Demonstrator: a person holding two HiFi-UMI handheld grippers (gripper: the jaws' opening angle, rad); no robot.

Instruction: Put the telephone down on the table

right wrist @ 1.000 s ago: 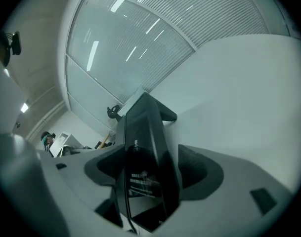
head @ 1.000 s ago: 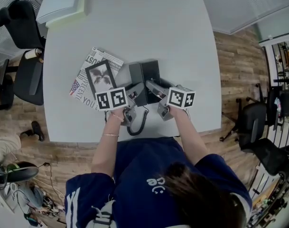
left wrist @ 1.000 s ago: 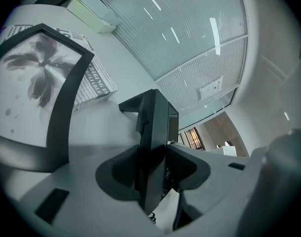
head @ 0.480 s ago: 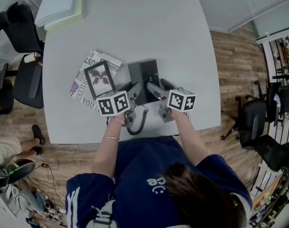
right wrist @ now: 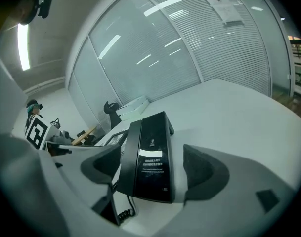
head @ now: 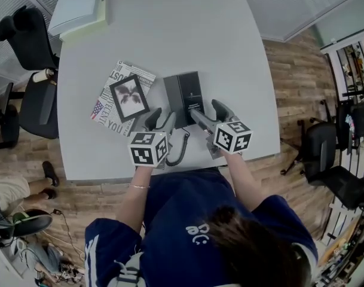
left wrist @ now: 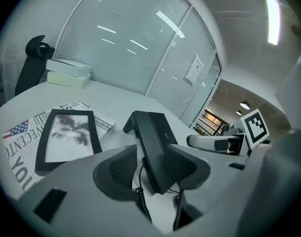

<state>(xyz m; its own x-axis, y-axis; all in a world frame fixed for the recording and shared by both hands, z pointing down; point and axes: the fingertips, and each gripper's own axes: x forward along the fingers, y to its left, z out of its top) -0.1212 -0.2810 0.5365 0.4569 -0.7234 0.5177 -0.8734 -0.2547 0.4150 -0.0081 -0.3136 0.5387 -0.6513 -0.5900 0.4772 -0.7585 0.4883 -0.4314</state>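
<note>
The black corded desk telephone [head: 184, 97] sits flat on the white tabletop [head: 170, 28], so I reckon it's down: my left tool [head: 161, 119] is spread wide and my right tool [head: 210, 113] has just opened its jaws wide, both empty, hovering just short of it.

**Three Cameras, One Shared Telephone**

The head camera looks steeply down from above the person, taking in the whole white table [head: 170, 28] from well up. The cameras on the left gripper [head: 161, 117] and right gripper [head: 205, 108] sit low at the near edge, close behind their jaws, facing the far side of the room. All three views share the black telephone [head: 184, 91], close in both gripper views.
</note>
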